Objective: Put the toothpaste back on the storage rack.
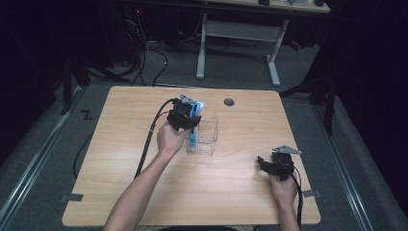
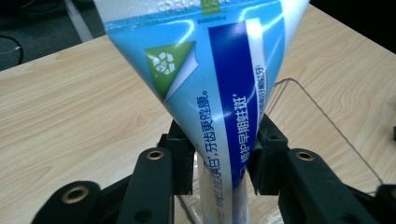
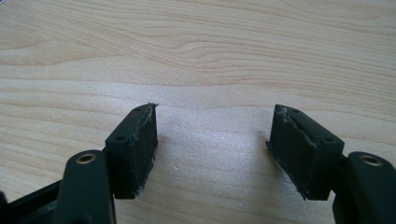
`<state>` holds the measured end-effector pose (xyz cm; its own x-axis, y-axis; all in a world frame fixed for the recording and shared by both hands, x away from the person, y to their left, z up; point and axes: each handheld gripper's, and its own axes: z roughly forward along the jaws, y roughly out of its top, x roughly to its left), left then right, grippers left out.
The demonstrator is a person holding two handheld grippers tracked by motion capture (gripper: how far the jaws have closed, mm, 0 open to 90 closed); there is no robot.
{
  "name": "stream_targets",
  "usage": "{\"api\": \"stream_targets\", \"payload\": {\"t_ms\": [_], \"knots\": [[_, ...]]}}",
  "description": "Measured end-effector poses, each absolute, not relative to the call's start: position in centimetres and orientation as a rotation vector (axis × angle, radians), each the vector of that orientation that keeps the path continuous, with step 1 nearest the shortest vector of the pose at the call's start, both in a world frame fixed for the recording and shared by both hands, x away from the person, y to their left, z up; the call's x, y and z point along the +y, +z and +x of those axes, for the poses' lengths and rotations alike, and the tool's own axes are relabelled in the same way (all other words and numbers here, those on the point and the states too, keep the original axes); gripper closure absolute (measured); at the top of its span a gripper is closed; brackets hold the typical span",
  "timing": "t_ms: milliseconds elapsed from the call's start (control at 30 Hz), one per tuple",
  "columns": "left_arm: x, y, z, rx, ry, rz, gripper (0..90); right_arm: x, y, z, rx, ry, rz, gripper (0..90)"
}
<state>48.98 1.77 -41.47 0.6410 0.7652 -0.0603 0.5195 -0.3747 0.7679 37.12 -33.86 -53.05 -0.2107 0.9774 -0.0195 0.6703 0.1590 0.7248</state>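
Note:
A blue and white toothpaste tube (image 2: 219, 88) stands upright, crimped end up, with its lower end inside a clear plastic box (image 1: 208, 137) near the table's middle. My left gripper (image 2: 223, 156) reaches over the box from the left, and its pads (image 2: 182, 158) lie against the tube's narrow lower part on both sides. In the high view the tube (image 1: 196, 109) shows blue just beyond the left gripper (image 1: 186, 120). The box's clear rim (image 2: 322, 116) curves off to the right. My right gripper (image 3: 212, 149) rests open near the table's front right, with bare wood between its jaws.
The wooden table (image 1: 144, 192) has a round cable hole (image 1: 229, 102) near its far edge. A black cable (image 1: 149, 139) trails from the left gripper toward the front. A white-legged desk (image 1: 238, 33) stands beyond the table. The right gripper (image 1: 267, 164) sits well apart from the box.

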Motion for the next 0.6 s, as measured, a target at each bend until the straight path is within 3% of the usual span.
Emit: {"api": "stream_targets", "payload": {"t_ms": [600], "knots": [[3.3, -41.6, 48.8, 1.027, 0.423, 2.026, 53.2, -33.9, -53.1, 37.1, 1.947, 0.818, 1.560, 32.5]]}}
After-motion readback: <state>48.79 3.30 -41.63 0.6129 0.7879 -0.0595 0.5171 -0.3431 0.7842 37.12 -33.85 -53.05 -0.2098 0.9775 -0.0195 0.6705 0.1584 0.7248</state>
